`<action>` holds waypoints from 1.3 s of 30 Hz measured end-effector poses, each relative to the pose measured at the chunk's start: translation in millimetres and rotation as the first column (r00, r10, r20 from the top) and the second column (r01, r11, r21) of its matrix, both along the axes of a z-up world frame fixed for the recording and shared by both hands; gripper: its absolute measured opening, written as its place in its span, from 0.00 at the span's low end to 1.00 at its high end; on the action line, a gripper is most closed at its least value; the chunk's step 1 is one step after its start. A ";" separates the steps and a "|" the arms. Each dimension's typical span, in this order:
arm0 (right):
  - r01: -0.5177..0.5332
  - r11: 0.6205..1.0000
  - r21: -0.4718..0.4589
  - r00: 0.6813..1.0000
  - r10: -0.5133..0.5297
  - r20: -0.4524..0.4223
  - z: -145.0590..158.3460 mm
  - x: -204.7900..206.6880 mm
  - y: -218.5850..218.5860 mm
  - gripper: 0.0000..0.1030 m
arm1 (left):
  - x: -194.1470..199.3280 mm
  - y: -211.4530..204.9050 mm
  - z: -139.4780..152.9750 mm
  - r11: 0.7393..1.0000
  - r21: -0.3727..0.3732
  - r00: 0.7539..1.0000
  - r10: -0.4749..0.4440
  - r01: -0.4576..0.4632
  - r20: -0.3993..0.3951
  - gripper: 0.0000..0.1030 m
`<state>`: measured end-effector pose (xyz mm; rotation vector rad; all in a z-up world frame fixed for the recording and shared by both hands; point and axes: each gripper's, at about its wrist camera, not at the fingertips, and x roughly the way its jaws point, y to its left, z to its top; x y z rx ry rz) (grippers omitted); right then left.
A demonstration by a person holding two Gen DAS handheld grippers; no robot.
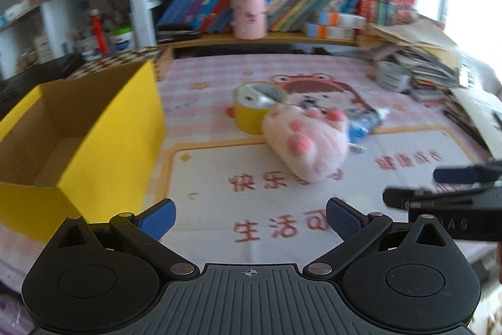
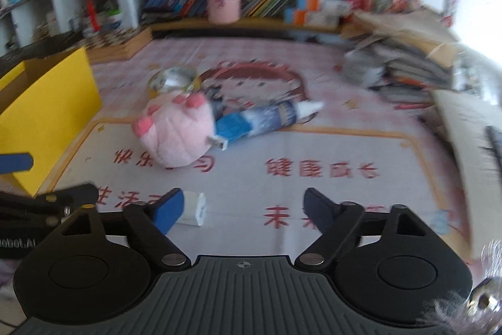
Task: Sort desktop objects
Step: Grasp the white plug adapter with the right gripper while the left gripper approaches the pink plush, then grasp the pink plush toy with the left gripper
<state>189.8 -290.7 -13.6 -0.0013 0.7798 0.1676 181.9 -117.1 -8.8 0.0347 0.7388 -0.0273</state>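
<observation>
A pink plush paw (image 1: 306, 140) (image 2: 178, 131) lies in the middle of the printed desk mat. Behind it stands a yellow tape roll (image 1: 251, 112) (image 2: 175, 79), and a blue and white tube (image 1: 364, 123) (image 2: 266, 118) lies to its right. A small white block (image 2: 194, 209) rests on the mat just inside the left fingertip of my right gripper (image 2: 244, 209), whose jaws stand apart and do not press it. My left gripper (image 1: 251, 222) is open over bare mat, in front of the plush. An open yellow box (image 1: 94, 127) (image 2: 56, 102) stands at the left.
A shelf of books with a pink cylinder (image 1: 249, 10) runs along the back. A messy stack of books and papers (image 1: 423, 65) (image 2: 408, 65) fills the right side. The right gripper's fingers (image 1: 411, 186) reach in from the right in the left wrist view.
</observation>
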 end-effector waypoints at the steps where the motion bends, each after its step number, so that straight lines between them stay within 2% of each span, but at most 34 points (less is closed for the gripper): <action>1: -0.029 0.999 0.015 0.999 0.029 -0.022 -2.7 6.6 0.3 0.66 | 0.9 1.9 0.9 1.000 -0.002 1.000 0.023 -0.023 -0.001 1.00; 4: -0.131 0.991 0.034 0.988 0.133 -0.079 -12.3 22.7 8.9 0.52 | 4.1 5.7 2.8 0.997 0.007 0.997 0.080 -0.080 -0.009 1.00; 6: -0.201 0.979 0.044 0.972 0.205 -0.116 -19.6 28.5 19.1 0.48 | 6.6 4.5 3.4 0.995 0.025 0.995 0.096 -0.095 -0.016 1.00; 9: -0.293 0.955 0.050 0.942 0.297 -0.159 -28.9 35.9 33.0 0.39 | 10.4 -1.3 4.8 0.995 0.051 0.996 0.090 -0.089 -0.014 1.00; 12: -0.330 0.944 0.012 0.932 0.327 -0.156 -33.5 40.5 38.9 0.32 | 17.5 -7.6 4.8 0.996 0.058 0.997 0.072 -0.071 -0.016 1.00; 18: -0.291 0.956 0.033 0.947 0.292 -0.135 -31.5 51.0 13.5 0.26 | 44.0 -23.9 2.2 0.999 0.014 0.999 0.034 -0.034 -0.023 1.00; 26: -0.202 0.979 0.003 0.973 0.202 -0.114 -21.3 57.1 -28.2 0.26 | 87.3 -54.3 -8.5 0.999 -0.043 0.999 -0.033 0.031 -0.033 1.00; 32: -0.178 0.984 -0.007 0.980 0.176 -0.095 -17.8 60.4 -47.5 0.26 | 112.9 -63.8 -22.6 0.995 -0.096 0.995 -0.029 0.020 -0.092 1.00; 36: -0.171 0.985 -0.001 0.981 0.170 -0.094 -17.4 63.7 -54.6 0.26 | 124.0 -69.1 -33.9 0.995 -0.094 0.993 -0.028 0.017 -0.117 0.99; 38: -0.170 0.985 0.003 0.981 0.170 -0.090 -17.2 63.9 -56.2 0.26 | 127.5 -68.3 -39.5 0.995 -0.099 0.991 -0.017 0.003 -0.133 0.92; 39: -0.170 0.986 0.004 0.982 0.169 -0.089 -17.2 64.1 -56.9 0.26 | 129.1 -67.5 -42.3 0.995 -0.097 0.990 -0.007 -0.007 -0.142 0.83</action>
